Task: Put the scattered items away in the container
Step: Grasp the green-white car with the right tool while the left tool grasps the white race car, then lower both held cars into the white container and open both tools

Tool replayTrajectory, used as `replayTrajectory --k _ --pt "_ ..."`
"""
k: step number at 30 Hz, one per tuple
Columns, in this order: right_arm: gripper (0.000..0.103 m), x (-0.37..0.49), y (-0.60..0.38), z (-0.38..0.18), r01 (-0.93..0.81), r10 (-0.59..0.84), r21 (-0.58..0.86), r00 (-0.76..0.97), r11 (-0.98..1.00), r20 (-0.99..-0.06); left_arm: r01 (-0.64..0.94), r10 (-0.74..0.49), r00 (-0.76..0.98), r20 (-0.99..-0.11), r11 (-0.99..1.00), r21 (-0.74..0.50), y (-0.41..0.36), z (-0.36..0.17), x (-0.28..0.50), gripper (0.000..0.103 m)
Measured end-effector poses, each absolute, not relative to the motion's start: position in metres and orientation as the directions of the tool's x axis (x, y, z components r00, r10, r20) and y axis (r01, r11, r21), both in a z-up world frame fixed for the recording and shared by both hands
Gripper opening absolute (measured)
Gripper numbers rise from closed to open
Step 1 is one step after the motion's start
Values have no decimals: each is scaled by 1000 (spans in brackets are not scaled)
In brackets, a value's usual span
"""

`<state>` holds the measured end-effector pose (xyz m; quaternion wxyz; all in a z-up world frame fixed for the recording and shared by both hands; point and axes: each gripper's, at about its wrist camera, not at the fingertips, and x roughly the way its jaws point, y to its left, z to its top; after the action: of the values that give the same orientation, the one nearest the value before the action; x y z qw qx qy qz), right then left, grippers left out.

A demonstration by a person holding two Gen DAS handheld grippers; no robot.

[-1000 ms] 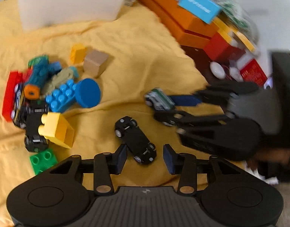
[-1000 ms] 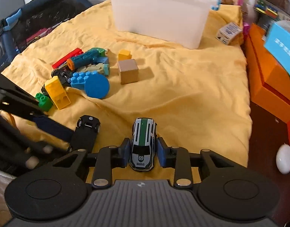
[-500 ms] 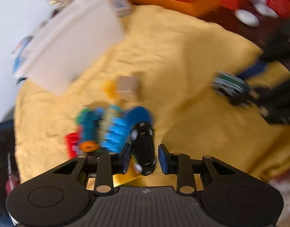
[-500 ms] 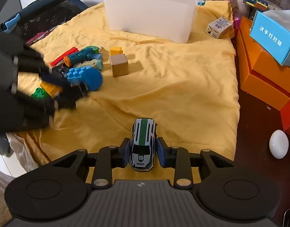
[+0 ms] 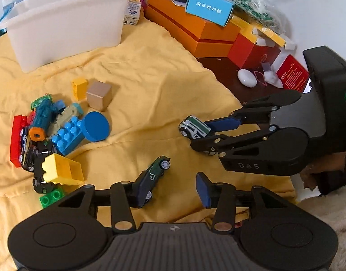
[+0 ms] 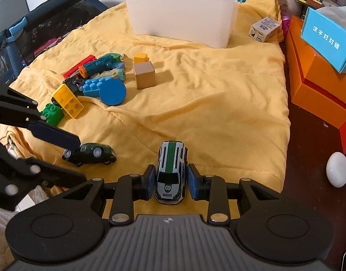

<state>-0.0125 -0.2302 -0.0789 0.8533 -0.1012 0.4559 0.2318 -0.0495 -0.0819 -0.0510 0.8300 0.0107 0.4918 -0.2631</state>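
1. Left gripper [image 5: 173,186]: jaws just widened, now apart; dark green car [image 5: 153,174] tipped on its side against the left pad, right pad clear.
2. Right gripper [image 6: 170,180]: narrow, clamped on white-and-green car [image 6: 171,169], number 69 facing the camera.
3. White container [image 6: 182,11]: at 12 o'clock on yellow blanket [image 6: 218,103].
4. Block pile [image 6: 94,79]: at 10 o'clock, well apart from both cars.
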Motion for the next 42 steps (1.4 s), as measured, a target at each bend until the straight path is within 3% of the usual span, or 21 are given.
replayTrajectory --k 5,8,11,14,17,23,24,26,31,35,42 --pt "34 -13 -231 -80 -490 304 41 472 871 -827 470 -464 247 -850 825 -314 -90 -69 -52 49" --pt "34 -15 -232 -80 -496 305 37 472 867 -827 499 -491 332 -806 816 -291 -86 -53 -59 50" --pt "34 -15 -233 -81 -499 308 41 466 865 -830 497 -470 414 -780 834 -239 -82 -45 -59 63" --pt "37 -15 -233 -80 -497 308 41 468 867 -828 494 -436 384 -814 842 -218 -84 -63 -47 64" --pt "38 -17 -231 -80 -505 304 29 472 863 -827 500 -332 400 -854 860 -99 -90 -79 -43 53" --pt "47 -16 -230 -88 -508 316 42 468 861 -825 519 -346 418 -840 850 -92 -88 -76 -49 35" --pt "46 -16 -229 -88 -513 322 39 475 857 -819 515 -372 412 -832 848 -125 -84 -74 -48 34" --pt "33 -15 -226 -87 -519 318 27 480 854 -818 490 -407 422 -811 854 -174 -74 -66 -42 33" --pt "33 -5 -221 -63 -506 334 33 517 862 -788 444 -432 523 -735 874 -198 -44 -18 -17 33" --pt "33 29 -210 -35 -502 347 9 584 865 -734 412 -401 643 -653 899 -147 -20 32 26 33" --pt "33 144 -179 51 -407 336 -11 769 913 -543 274 -229 827 -514 962 12 -2 104 139 33"
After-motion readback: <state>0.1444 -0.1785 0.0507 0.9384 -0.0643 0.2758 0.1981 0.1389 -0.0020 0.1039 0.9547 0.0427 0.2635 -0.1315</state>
